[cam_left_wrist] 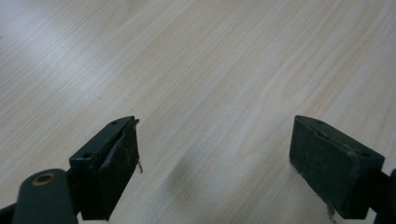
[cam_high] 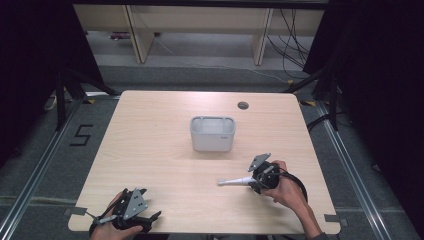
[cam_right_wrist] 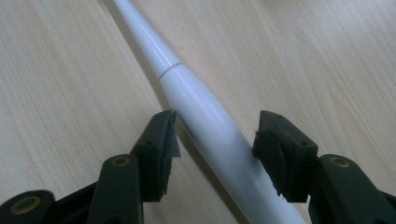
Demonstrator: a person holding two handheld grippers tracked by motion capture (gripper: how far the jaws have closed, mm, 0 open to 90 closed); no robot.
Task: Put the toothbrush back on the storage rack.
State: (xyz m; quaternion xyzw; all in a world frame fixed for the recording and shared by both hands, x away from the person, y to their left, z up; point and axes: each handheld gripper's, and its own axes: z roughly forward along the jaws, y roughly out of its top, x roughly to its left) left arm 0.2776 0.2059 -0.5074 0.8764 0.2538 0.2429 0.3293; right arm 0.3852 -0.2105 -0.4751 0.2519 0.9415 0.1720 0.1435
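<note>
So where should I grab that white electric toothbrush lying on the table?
Grip the white toothbrush on its thick handle, below the seam to the narrow neck, coming from above with a finger on each long side. It lies flat, and the handle is widest there.

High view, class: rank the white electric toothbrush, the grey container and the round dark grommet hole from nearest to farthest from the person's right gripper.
1. White electric toothbrush: lying on the table between the jaws of the right gripper, head pointing left.
2. Grey container: mid-table, beyond the gripper and to its left.
3. Round grommet hole: near the table's far edge, past the container.
</note>
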